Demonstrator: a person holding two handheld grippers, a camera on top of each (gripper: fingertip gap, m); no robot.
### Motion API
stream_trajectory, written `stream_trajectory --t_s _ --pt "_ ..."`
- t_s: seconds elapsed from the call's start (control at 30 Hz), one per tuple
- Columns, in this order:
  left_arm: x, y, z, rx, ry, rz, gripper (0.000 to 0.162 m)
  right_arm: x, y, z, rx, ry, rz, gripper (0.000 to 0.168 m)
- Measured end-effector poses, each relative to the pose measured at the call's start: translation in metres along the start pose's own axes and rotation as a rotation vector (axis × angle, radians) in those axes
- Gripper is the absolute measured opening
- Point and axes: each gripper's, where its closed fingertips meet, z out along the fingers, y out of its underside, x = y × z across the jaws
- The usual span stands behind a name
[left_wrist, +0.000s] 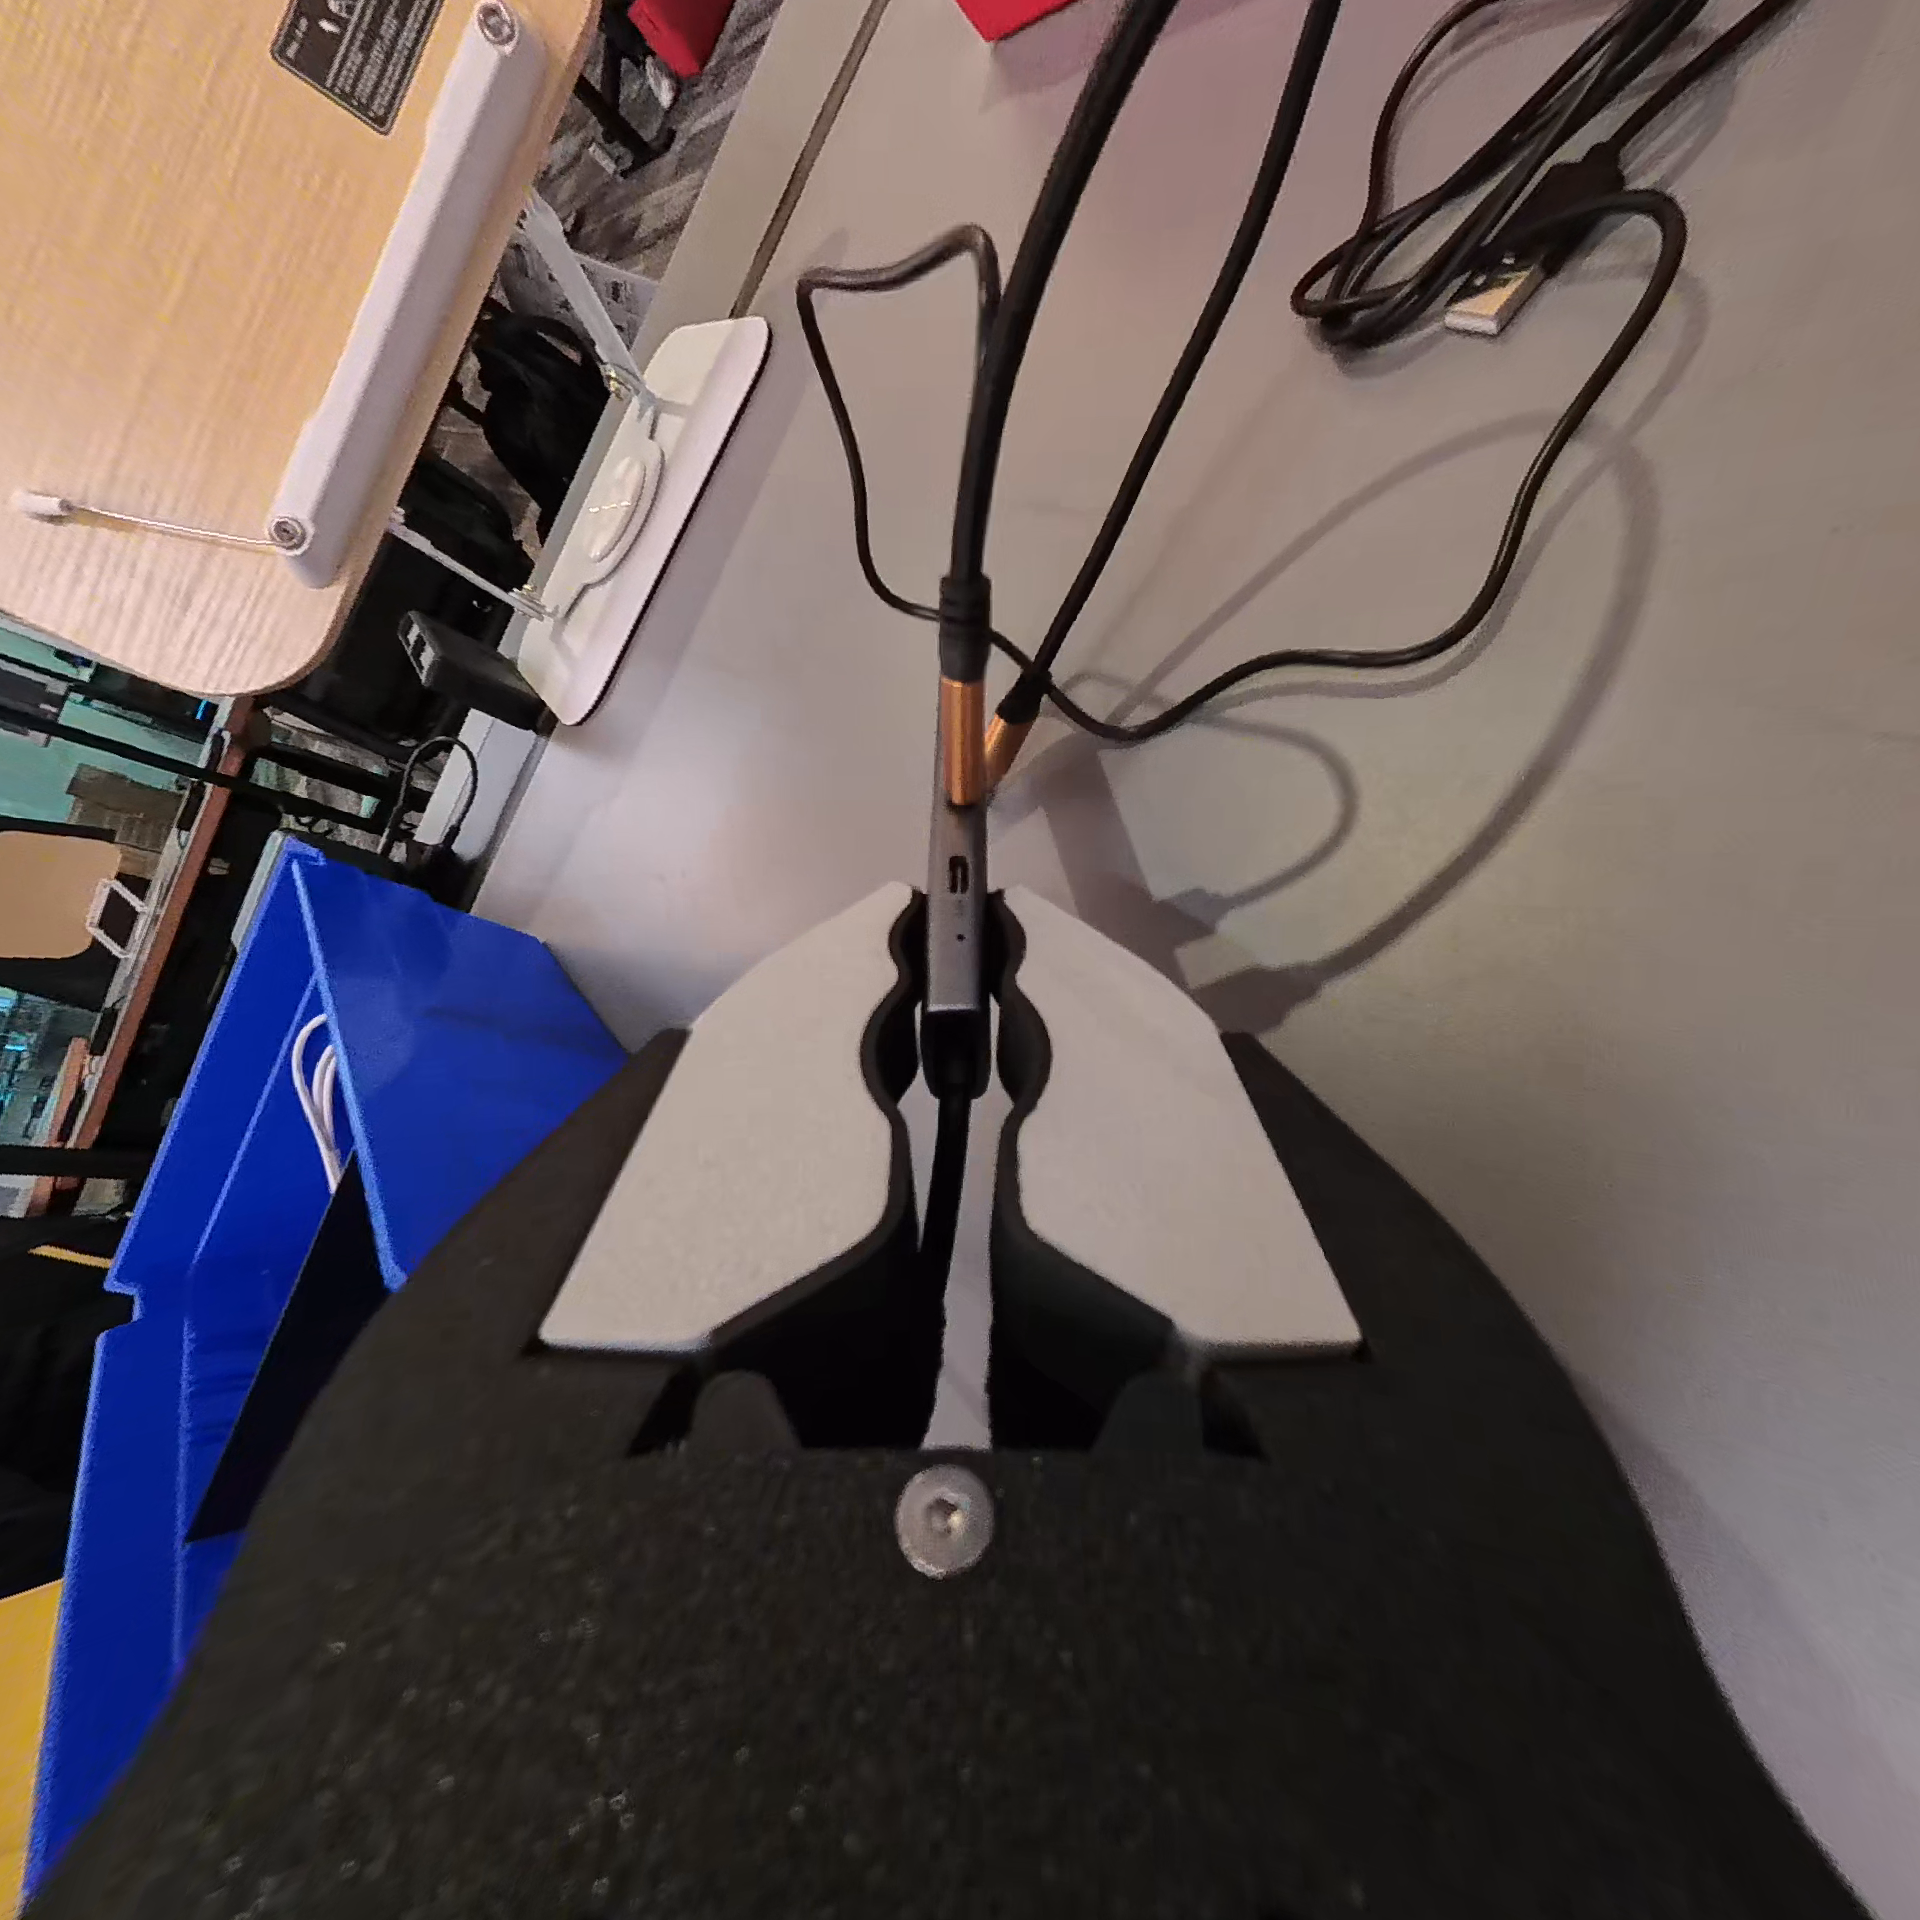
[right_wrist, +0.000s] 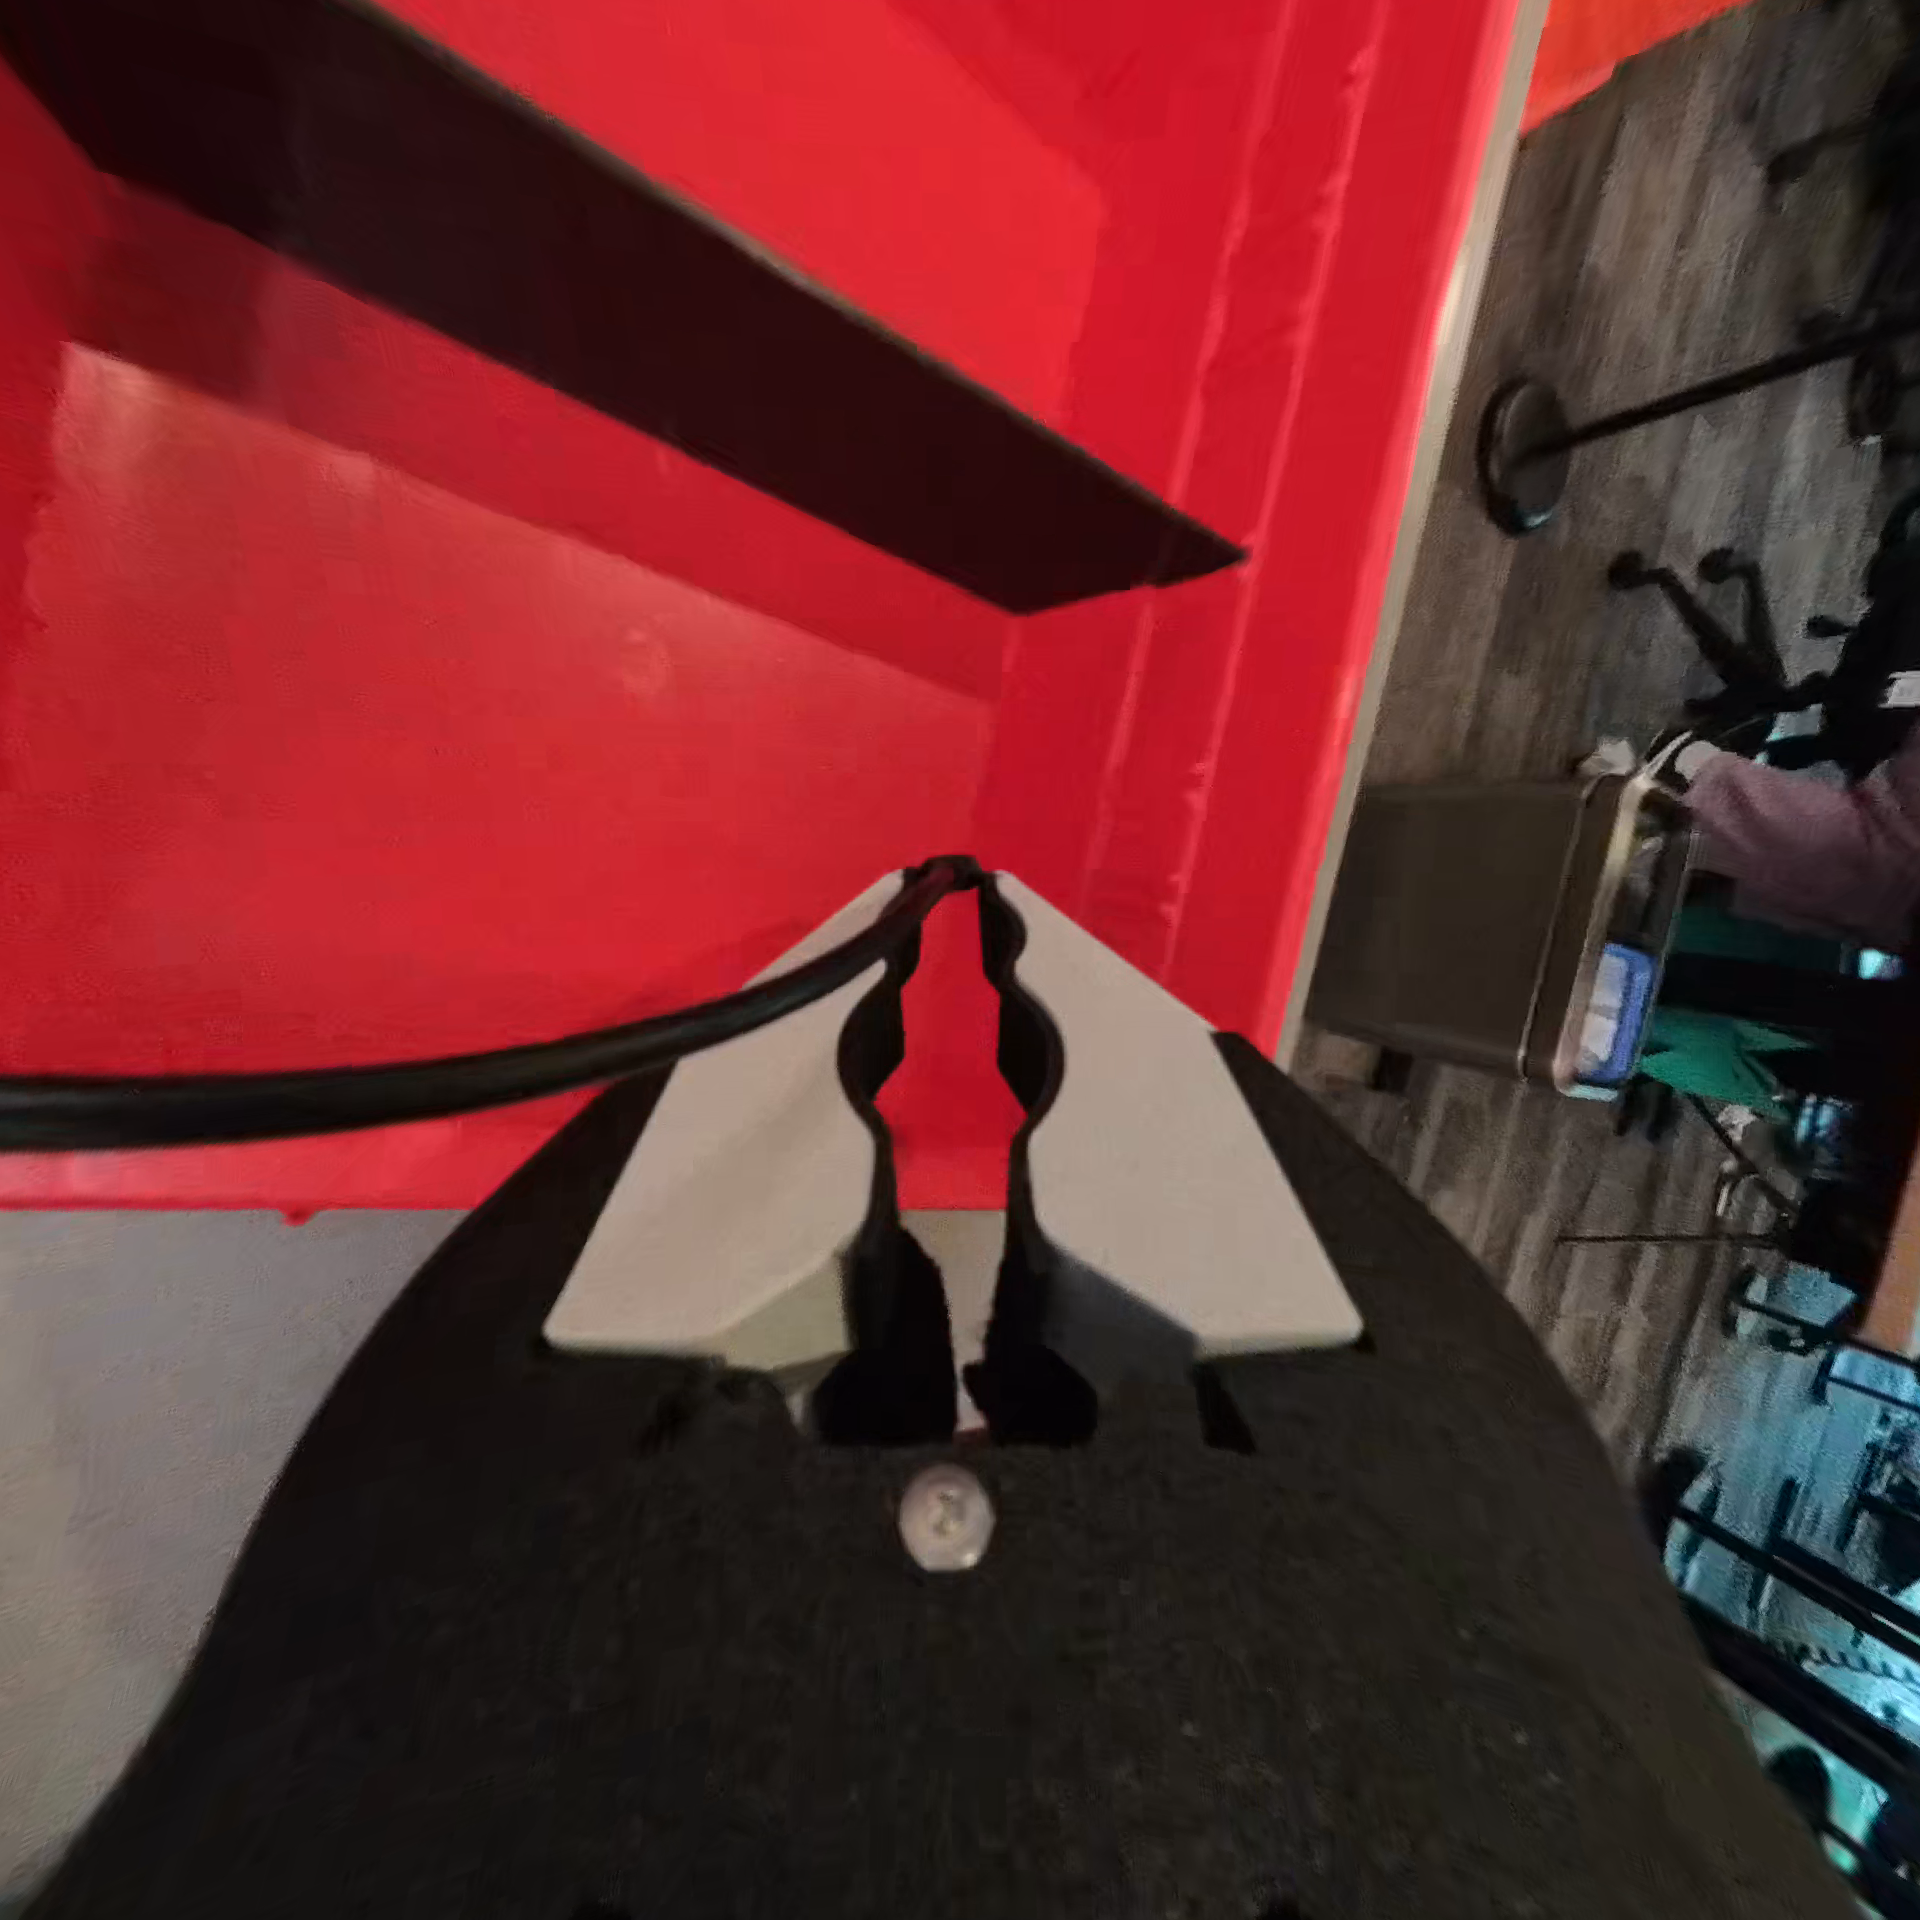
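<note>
Now left hand-held gripper (left_wrist: 954, 935) clamping grey adapter (left_wrist: 951, 914), right hand-held gripper (right_wrist: 948, 883) pinching black cable (right_wrist: 416, 1081) at fingertips

A black label (left_wrist: 358, 62) with white print is sitting on the pale wooden board (left_wrist: 156, 312) in the upper left of the left wrist view. Its lines are showing too small and too tilted to be read. A small dark mark is showing on the grey adapter (left_wrist: 958, 914) at the centre of this view, but it is not reading clearly as any letter or number. In the right wrist view a blue label (right_wrist: 1616, 1003) is sitting on the dark box (right_wrist: 1455, 914) at the right edge, and it is showing too blurred for reading.
</note>
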Motion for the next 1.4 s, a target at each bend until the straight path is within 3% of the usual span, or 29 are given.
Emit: stream_trajectory --t_s 0.1,0.13,0.27,0.4,0.6,1.0,1.23,1.4 --pt "0.000 0.003 -0.001 0.001 0.011 -0.016 0.010 -0.004 0.009 0.005 -0.022 -0.067 0.031 0.009" --pt "0.000 0.004 -0.001 -0.002 0.015 -0.021 0.010 -0.001 0.001 -0.002 0.042 -0.087 0.066 0.009" --pt "0.001 0.006 0.001 -0.003 0.029 -0.030 0.010 -0.015 -0.058 -0.076 0.470 -0.512 0.343 0.009" --pt "0.004 0.005 0.002 -0.001 0.036 -0.019 0.010 0.040 -0.048 -0.093 0.535 -0.304 0.412 0.009" --pt "0.004 0.005 0.002 0.001 0.039 -0.023 0.010 0.107 -0.025 -0.130 0.669 -0.126 0.555 0.008" --pt "0.005 -0.003 -0.001 0.017 0.021 0.001 0.010 0.075 -0.036 -0.075 0.455 0.087 0.318 0.010" --pt "0.005 0.000 -0.001 0.018 0.030 0.003 0.010 0.080 -0.008 -0.033 0.237 0.198 0.205 0.009" --pt "0.007 0.000 0.001 0.017 0.039 0.002 0.010 0.018 -0.001 -0.003 0.056 -0.011 0.033 0.010"
